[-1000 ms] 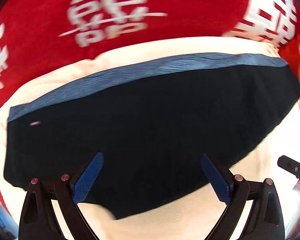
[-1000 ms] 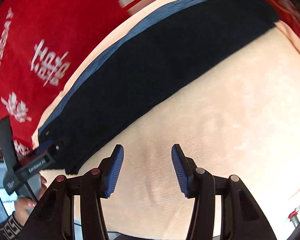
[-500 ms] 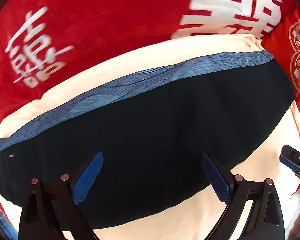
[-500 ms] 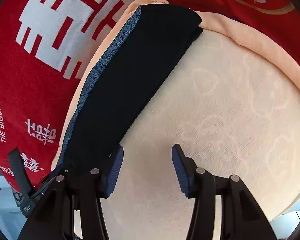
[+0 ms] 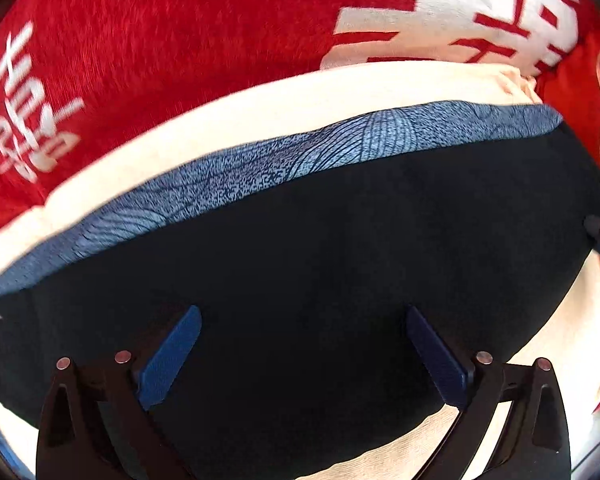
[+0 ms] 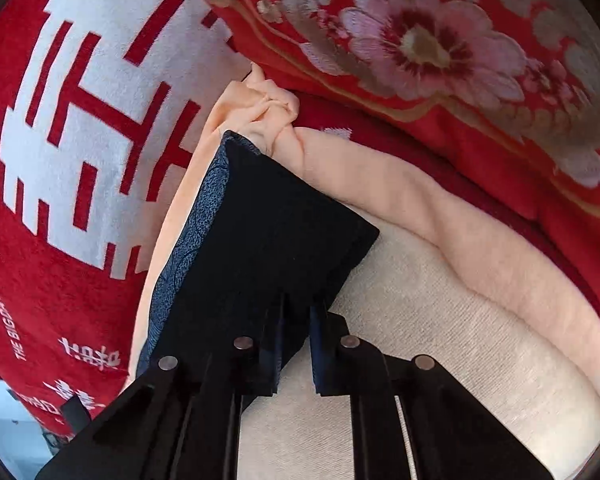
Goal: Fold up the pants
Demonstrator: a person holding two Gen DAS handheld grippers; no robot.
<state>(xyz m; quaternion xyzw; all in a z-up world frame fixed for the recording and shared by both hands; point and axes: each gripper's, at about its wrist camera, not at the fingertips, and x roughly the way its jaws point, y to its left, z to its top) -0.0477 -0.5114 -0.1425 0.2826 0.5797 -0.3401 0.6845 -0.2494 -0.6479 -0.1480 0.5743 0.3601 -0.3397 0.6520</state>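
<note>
left tool (image 5: pixel 300 354): wide above pants (image 5: pixel 320 272) | right tool (image 6: pixel 296 344): just narrowed, pinching pants' (image 6: pixel 268 232) edge, seen only right view

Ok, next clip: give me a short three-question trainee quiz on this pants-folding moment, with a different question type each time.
1. True or false: the left gripper is clamped on the pants.
2. The pants lie on: A) bare wood, B) a cream blanket, C) a metal tray.
3. Fill in: the pants' patterned waistband is ___ in colour.

Key: 1 false, its jaws stand wide open over the cloth; 2 B; 3 blue.
</note>
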